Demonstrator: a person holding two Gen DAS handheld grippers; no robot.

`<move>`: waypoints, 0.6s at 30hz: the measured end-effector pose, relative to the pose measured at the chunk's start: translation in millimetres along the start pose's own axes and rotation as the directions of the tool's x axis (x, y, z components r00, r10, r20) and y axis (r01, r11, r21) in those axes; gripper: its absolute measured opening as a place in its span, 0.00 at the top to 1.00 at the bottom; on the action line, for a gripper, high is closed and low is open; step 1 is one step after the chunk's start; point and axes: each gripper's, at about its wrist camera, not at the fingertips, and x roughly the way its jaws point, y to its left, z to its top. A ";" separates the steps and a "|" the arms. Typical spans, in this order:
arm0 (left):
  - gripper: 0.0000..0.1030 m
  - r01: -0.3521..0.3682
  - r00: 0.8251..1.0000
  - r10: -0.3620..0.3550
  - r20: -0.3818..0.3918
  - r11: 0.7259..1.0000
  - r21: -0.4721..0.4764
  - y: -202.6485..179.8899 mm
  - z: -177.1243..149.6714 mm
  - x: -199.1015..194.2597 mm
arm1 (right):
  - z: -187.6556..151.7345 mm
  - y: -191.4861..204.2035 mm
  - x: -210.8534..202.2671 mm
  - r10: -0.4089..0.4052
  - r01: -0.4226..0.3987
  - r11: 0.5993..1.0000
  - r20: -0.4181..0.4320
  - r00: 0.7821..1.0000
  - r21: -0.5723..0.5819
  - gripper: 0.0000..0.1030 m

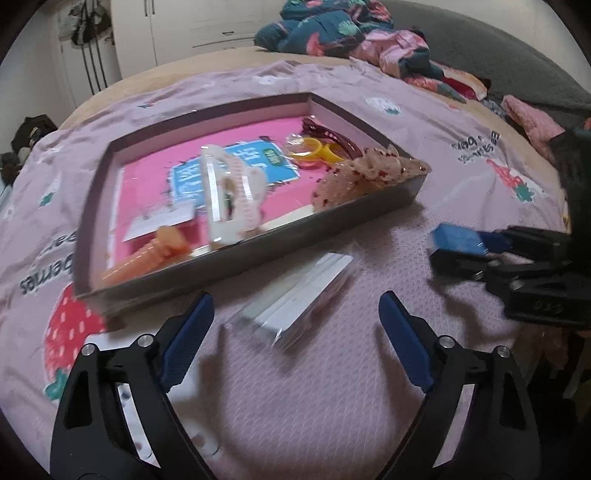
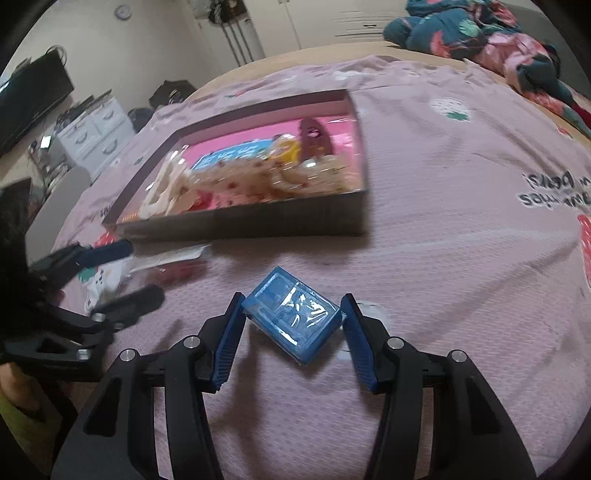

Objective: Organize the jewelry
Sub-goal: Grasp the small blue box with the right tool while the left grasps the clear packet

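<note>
1. Right claw [image 2: 293,325] has the small blue box [image 2: 291,319] between its fingers, the blue pads pressed to the box's left and right corners: clamped on it, over the pink bedspread [image 2: 461,221].
2. That blue box sits skewed in the grip, long axis running from about 10 o'clock to 4 o'clock in the right wrist view, its shiny wrapped face turned up toward the camera.
3. Seen from the left wrist, the same box shows at 3 o'clock, poking out of the right claw's fingertips and pointing toward 9 o'clock.
4. Left claw [image 1: 297,306] is spread wide, nothing held, hovering low over the bedspread.
5. A clear packet [image 1: 295,295] lies on the bedspread in the gap between the left claw's fingertips and just ahead of them, touching neither pad as far as the blur allows.
6. The packet's long axis runs from about 7 o'clock up to 1 o'clock, far end aimed at the tray.
7. The shallow tray [image 1: 236,258] lies beyond the packet at 12 o'clock, pink-floored, holding a pale hair claw clip [image 1: 231,192], an orange clip [image 1: 147,254], yellow rings [image 1: 314,151], a dark red clip [image 1: 332,134] and a beaded piece [image 1: 365,173] in its right corner.
8. A heap of clothes [image 1: 332,29] sits at the far edge of the bed, at 12 to 1 o'clock.
</note>
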 end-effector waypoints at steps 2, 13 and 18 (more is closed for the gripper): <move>0.30 -0.004 1.000 0.004 -0.011 1.000 0.015 -4.0 2.6 7.4 | 1.5 -7.7 -6.7 0.000 0.000 1.000 0.015 1.000 0.023 0.50; 0.61 0.010 1.000 -0.010 0.000 1.000 0.001 -7.2 4.5 6.8 | 9.9 -14.6 -27.4 0.014 -0.016 0.999 0.060 0.998 0.039 0.50; 0.61 0.079 0.996 -0.077 0.035 0.995 -0.054 -1.8 3.3 -15.4 | 9.9 -3.5 -36.7 0.027 -0.028 1.000 0.075 0.997 0.007 0.50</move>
